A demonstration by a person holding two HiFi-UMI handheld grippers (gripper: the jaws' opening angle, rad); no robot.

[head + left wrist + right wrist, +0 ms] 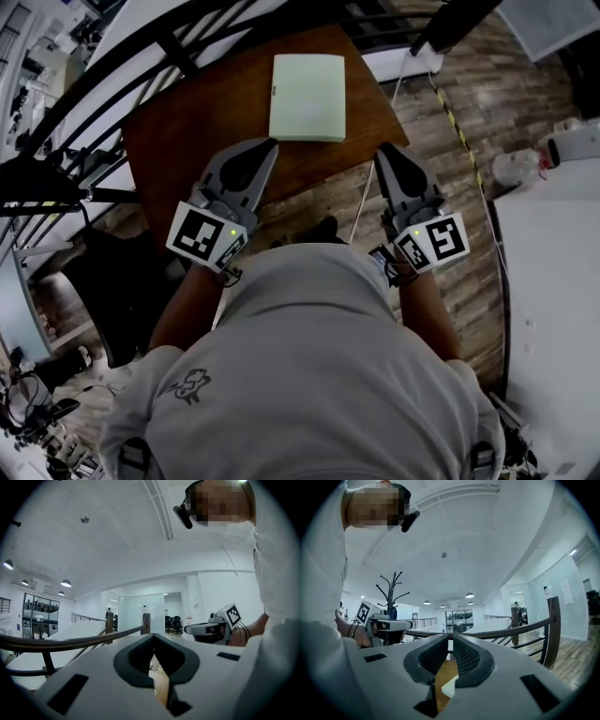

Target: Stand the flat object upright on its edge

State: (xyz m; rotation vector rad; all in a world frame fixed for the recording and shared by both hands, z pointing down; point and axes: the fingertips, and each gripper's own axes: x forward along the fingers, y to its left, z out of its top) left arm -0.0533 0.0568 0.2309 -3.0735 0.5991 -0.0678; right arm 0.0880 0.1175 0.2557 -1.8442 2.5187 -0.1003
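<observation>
Holding both tools low at the near side of the brown surface (pixel 187 141), I have not started the job. The flat object (pixel 307 97), a pale green rectangle, lies on its broad face in the upper centre of the head view, on the far part of the surface, with no edge raised.

My left gripper (pixel 271 143) sits just below and left of the object, its tip near the closest corner but apart from it. My right gripper (pixel 382 150) sits lower right of the object, by the surface's near edge and a little further off. Each gripper's own view shows its jaws drawn together with nothing between them. The right gripper view also shows a pale corner low in the frame beyond the jaws. I take it for the object, ahead of me and untouched. A dark railing (pixel 112 75) curves across the upper left of the head view, beyond the surface.

By my reading, every step remains. I must reach the object, open a gripper, lift one side, tip it onto an edge and steady it there before letting go.
</observation>
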